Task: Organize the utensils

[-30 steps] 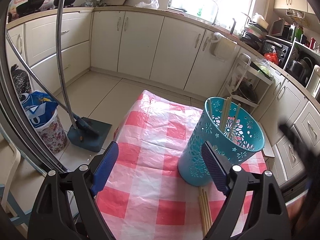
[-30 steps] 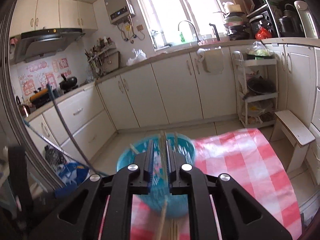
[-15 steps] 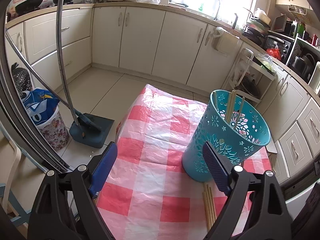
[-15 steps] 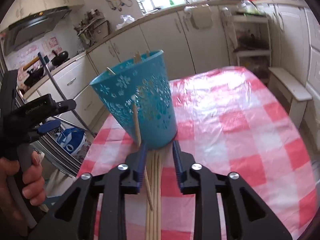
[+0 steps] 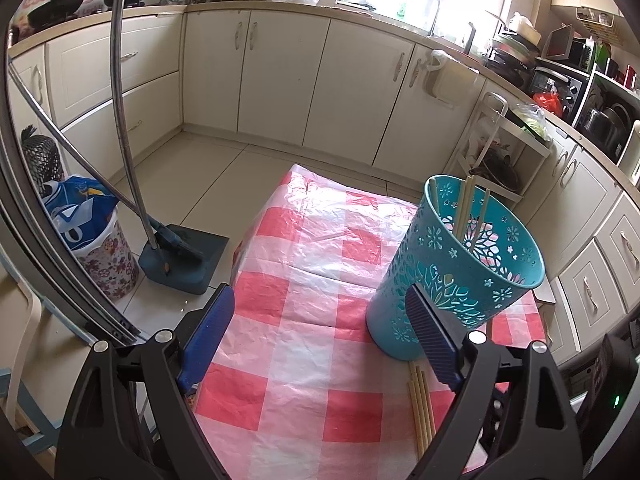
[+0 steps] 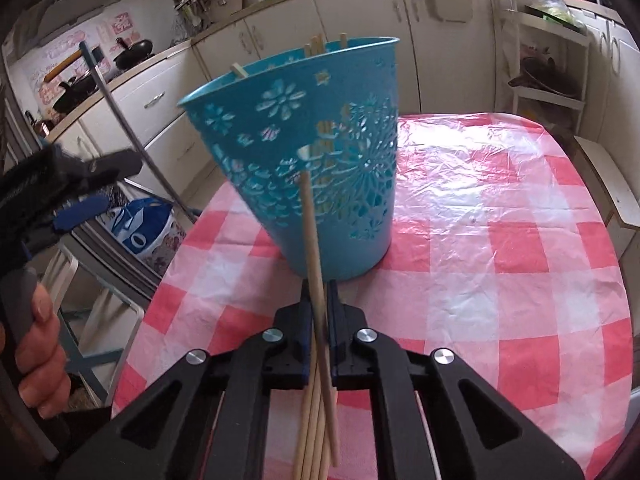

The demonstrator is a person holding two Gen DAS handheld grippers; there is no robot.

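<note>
So the right gripper (image 6: 319, 298) is down low over the table (image 6: 500, 240), jaws clamped on one chopstick (image 6: 314, 264) that sticks up at a slant toward the bin (image 6: 320, 168). Its tip sits right in front of the bin's wall in the right wrist view; can't tell if it actually touches. More chopsticks (image 6: 310, 432) lie flat on the checked cloth under the gripper, near the table's near edge, just in front of the bin.

The teal bin stands upright toward the table's left side as the right wrist camera sees it, with a few sticks (image 5: 466, 208) already poking out of the top.

The left gripper (image 5: 320, 332) hangs off to the side, jaws wide apart with nothing between them. A hand (image 6: 36, 356) grips its handle. Past the table's left edge there's a dustpan (image 5: 180, 256) on the floor and a flowery trash can (image 5: 108, 256).
</note>
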